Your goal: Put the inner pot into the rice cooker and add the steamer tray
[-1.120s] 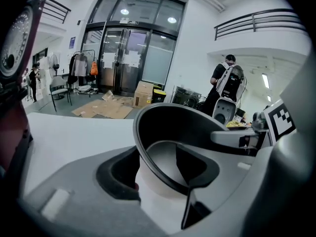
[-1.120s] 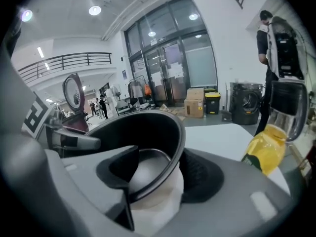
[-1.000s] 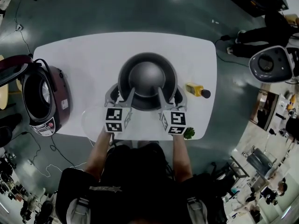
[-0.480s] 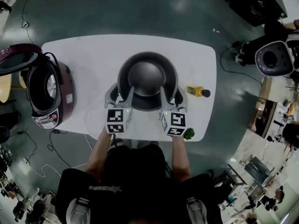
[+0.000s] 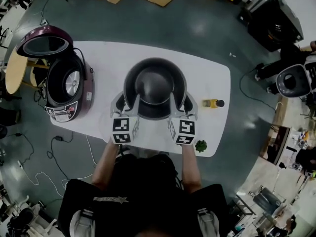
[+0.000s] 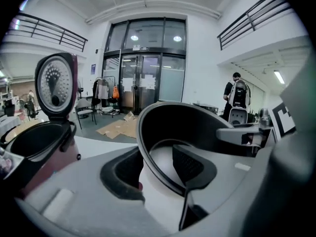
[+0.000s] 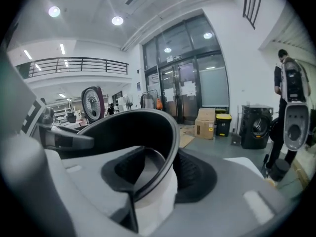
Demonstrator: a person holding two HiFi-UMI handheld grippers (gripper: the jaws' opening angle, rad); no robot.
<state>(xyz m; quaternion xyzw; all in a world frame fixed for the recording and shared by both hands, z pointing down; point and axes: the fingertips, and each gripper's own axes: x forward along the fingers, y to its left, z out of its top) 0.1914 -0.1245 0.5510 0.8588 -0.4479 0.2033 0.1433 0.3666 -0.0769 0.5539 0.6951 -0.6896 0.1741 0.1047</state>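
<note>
The inner pot's point(image 5: 155, 85) underside is out of sight, and the yellow item point(image 5: 211, 103) is too small to identify.

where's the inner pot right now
Head view, centre: the inner pot is over the table, its near rim gripped by the left gripper and right gripper, whose jaws have just closed further; the open rice cooker stands to its left.

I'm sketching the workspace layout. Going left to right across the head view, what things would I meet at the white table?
rice cooker, lid open → inner pot → yellow bottle, lying on its side
</note>
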